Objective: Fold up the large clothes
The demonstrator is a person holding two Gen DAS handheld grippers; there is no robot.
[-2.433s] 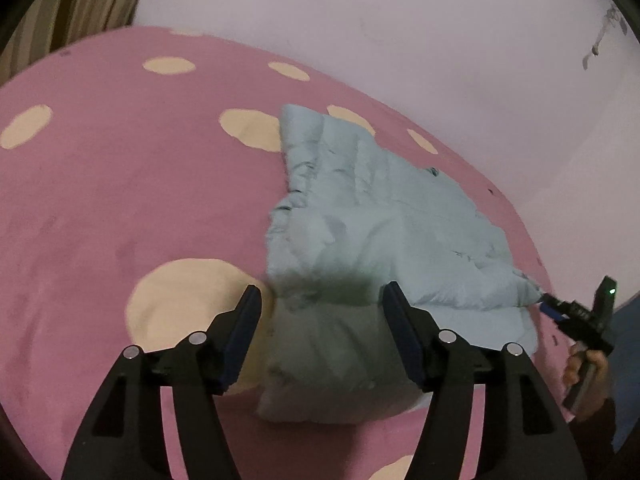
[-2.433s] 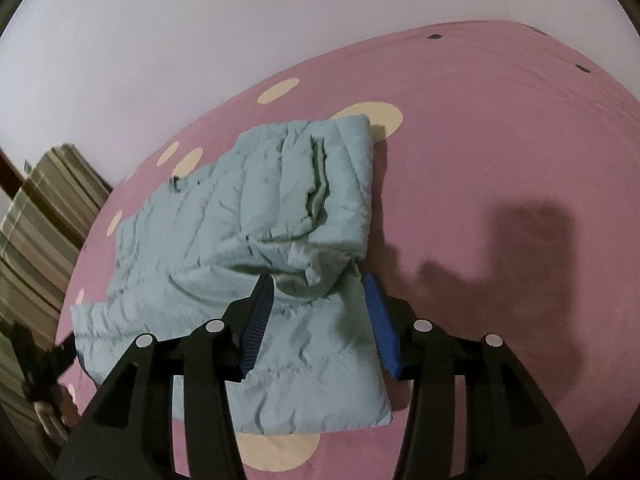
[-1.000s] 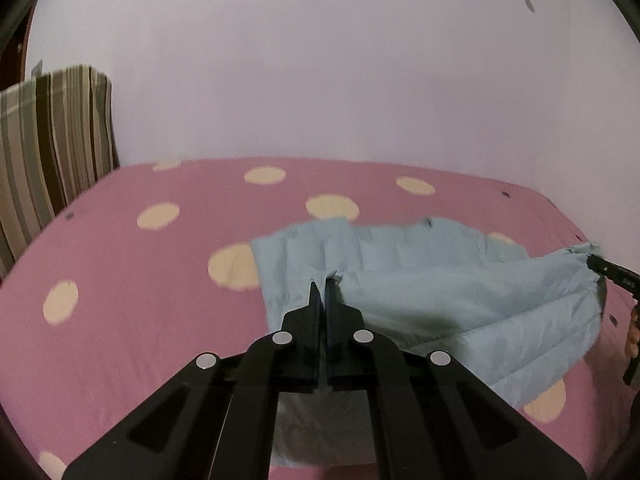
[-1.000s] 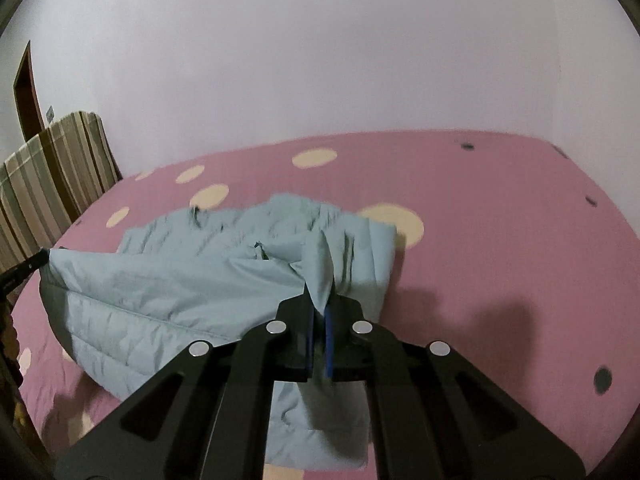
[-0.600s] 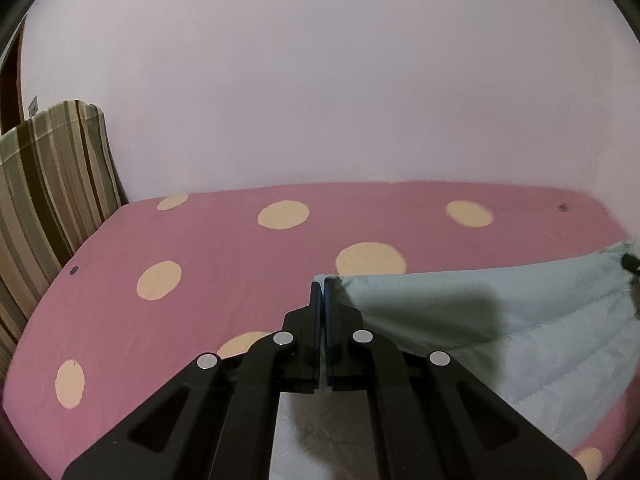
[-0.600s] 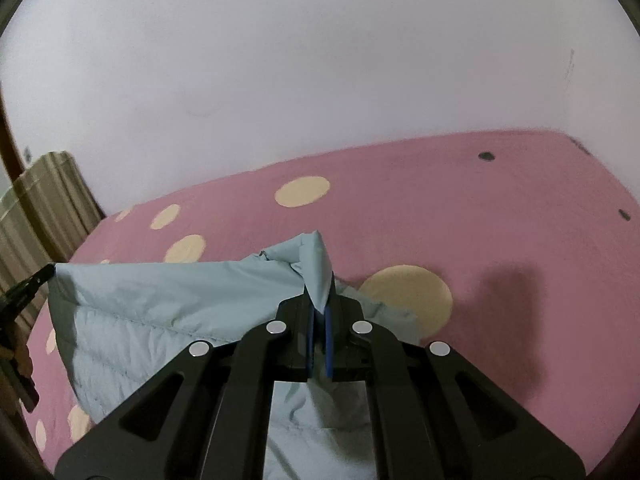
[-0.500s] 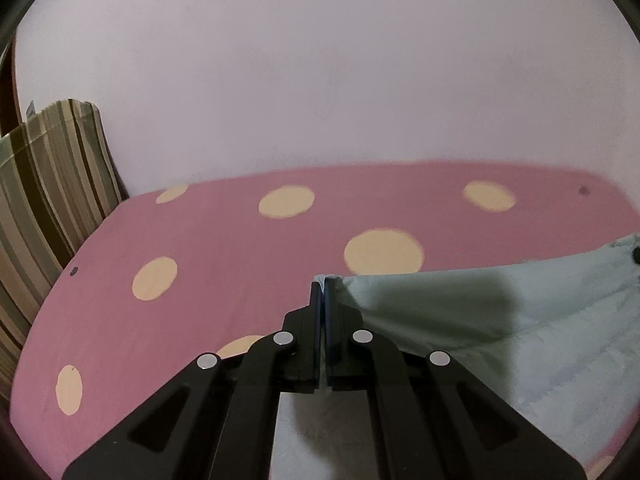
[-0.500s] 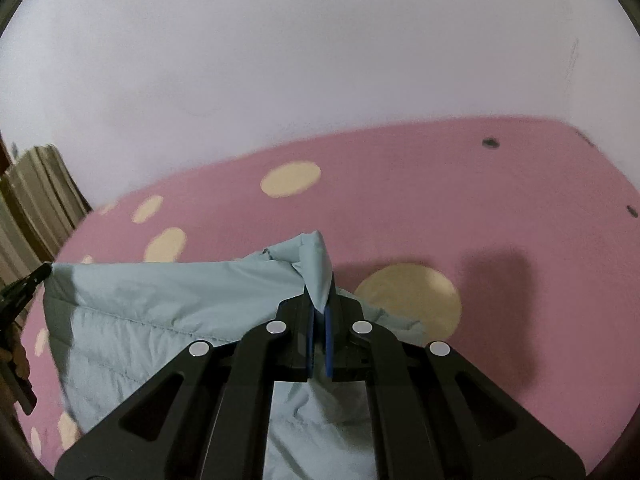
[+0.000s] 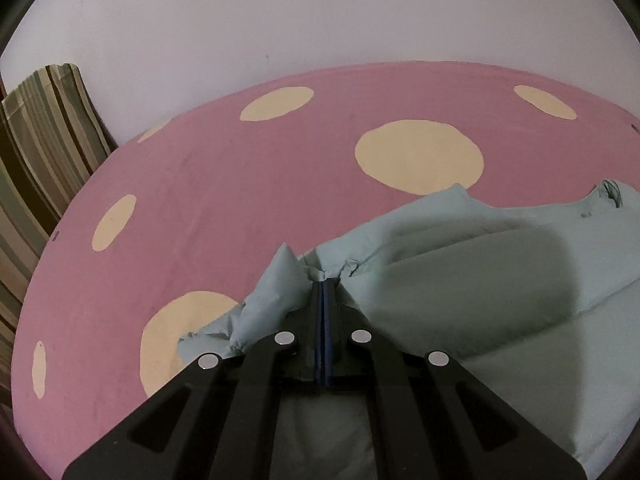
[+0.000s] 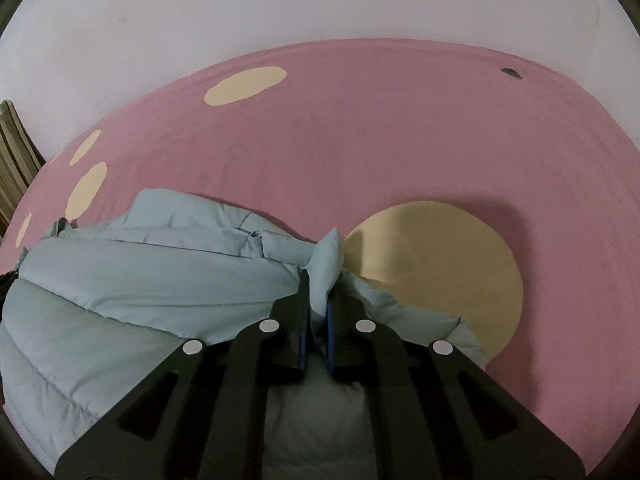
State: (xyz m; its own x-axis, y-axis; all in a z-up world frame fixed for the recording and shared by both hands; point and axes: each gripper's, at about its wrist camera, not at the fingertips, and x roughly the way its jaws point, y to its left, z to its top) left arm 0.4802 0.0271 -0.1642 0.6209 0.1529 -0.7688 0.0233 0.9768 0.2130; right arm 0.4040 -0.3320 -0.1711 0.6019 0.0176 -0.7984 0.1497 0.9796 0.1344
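From the left wrist, the left gripper (image 9: 325, 282) is clenching a bunched edge of the pale blue quilted jacket (image 9: 480, 280), its 2 fingers pressed flat together; the jacket is lying on the pink bedspread (image 9: 240, 184) with cream dots, a striped cushion (image 9: 36, 152) leaning at the far left. From the right wrist, the right gripper (image 10: 320, 280) is gripping another fold of the jacket (image 10: 140, 280), fabric wedged between its fingers; a large cream dot (image 10: 440, 264) is sitting just beside it.

Both wrist views low and close over the jacket (image 9: 480, 300), facing the wall (image 9: 320, 12), sharing the bedspread (image 10: 380, 140)
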